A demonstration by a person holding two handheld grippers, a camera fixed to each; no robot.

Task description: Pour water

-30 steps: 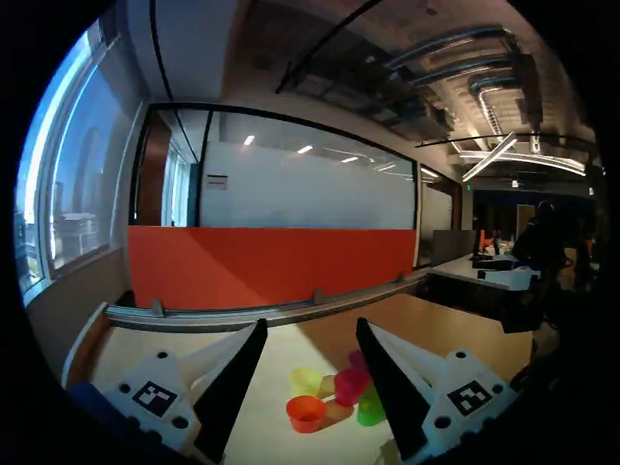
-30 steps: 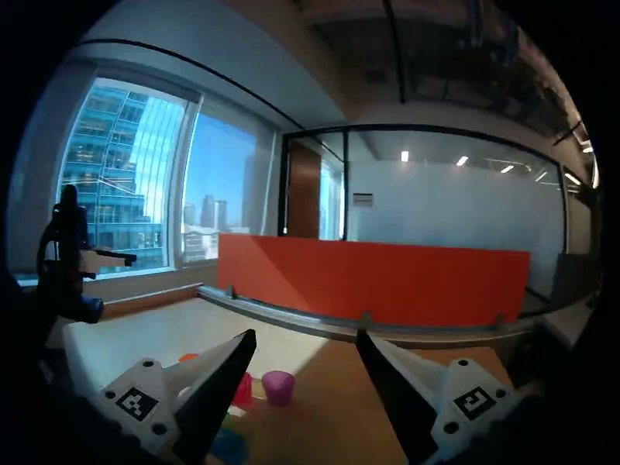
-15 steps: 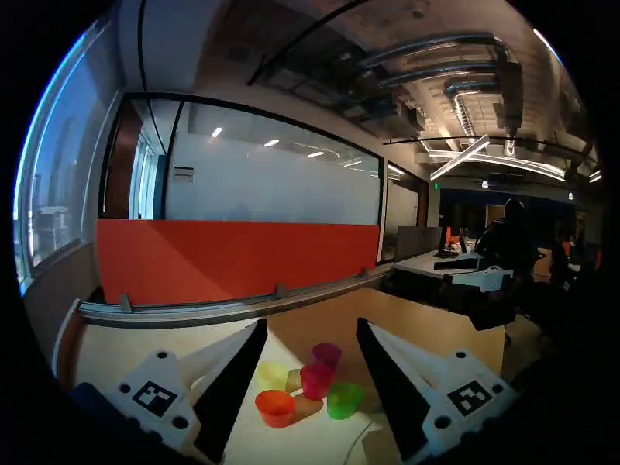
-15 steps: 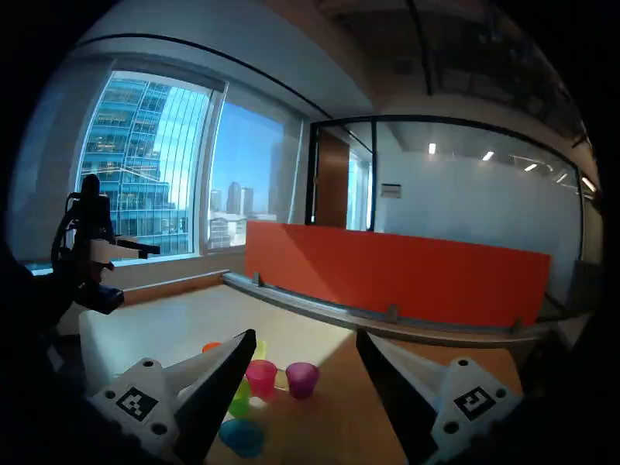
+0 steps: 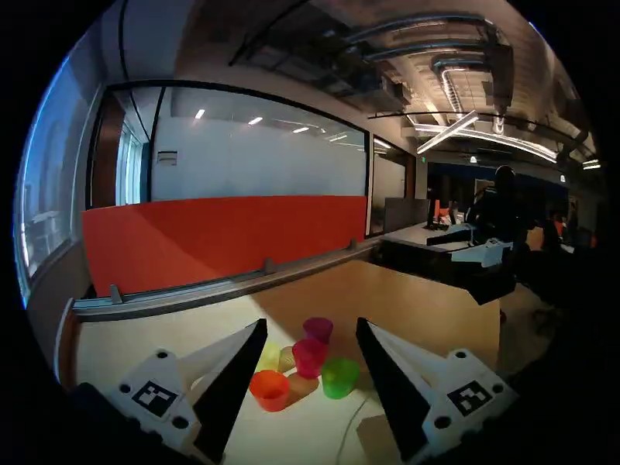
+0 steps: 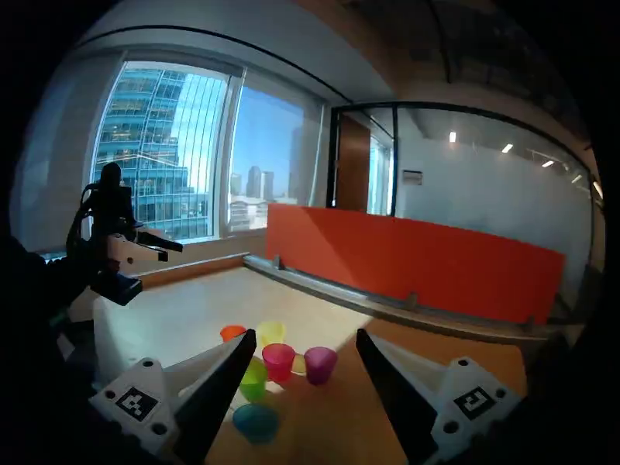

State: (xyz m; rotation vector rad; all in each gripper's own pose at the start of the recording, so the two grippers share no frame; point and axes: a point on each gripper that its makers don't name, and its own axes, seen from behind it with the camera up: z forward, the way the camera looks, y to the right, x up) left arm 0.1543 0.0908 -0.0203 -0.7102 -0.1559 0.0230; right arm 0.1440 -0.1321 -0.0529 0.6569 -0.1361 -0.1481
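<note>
Cluster of cups [image 5: 310, 358] on the table [image 5: 403, 294], before the partition [image 5: 225, 232]

Cups [image 5: 311, 355]: translucent coloured plastic, glossy
Table [image 5: 418, 298]: pale wood look, smooth
Gripper fingers [image 5: 428, 366]: white matt plastic
Partition [image 5: 225, 232]: orange matt panel

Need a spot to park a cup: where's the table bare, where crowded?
Bare: the tabletop between the orange divider and the yellow cup, and right of the purple cup. Crowded: from the orange cup to the blue cup.
</note>
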